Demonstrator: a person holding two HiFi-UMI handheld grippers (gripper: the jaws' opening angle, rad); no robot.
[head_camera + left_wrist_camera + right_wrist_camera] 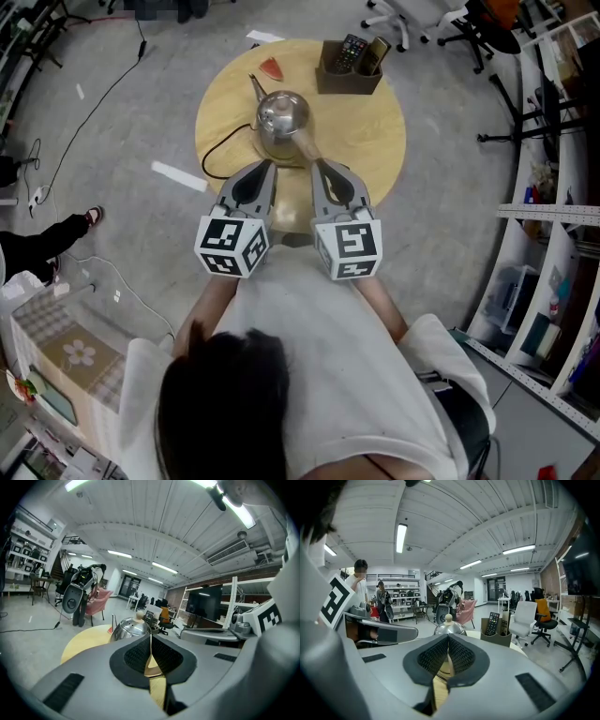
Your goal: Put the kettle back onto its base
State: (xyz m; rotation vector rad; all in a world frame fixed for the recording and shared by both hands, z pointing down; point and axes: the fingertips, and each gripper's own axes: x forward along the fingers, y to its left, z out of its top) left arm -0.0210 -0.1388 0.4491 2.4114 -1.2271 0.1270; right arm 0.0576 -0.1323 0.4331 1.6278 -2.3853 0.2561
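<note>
Two grippers, both pressed together w/ nothing between the jaws: your left gripper (266, 167) and right gripper (321, 167) sit side by side at the near edge of a round wooden table (370, 127). The steel kettle (282, 114) stands mid-table, just beyond the tips, its wooden handle (306, 146) pointing back toward your right gripper. A black cord (214, 155) trails from under it (base hidden, so can't tell if it's seated). Expect a stiff, slippery, probably heavy body; take the handle, not the polished shell.
</note>
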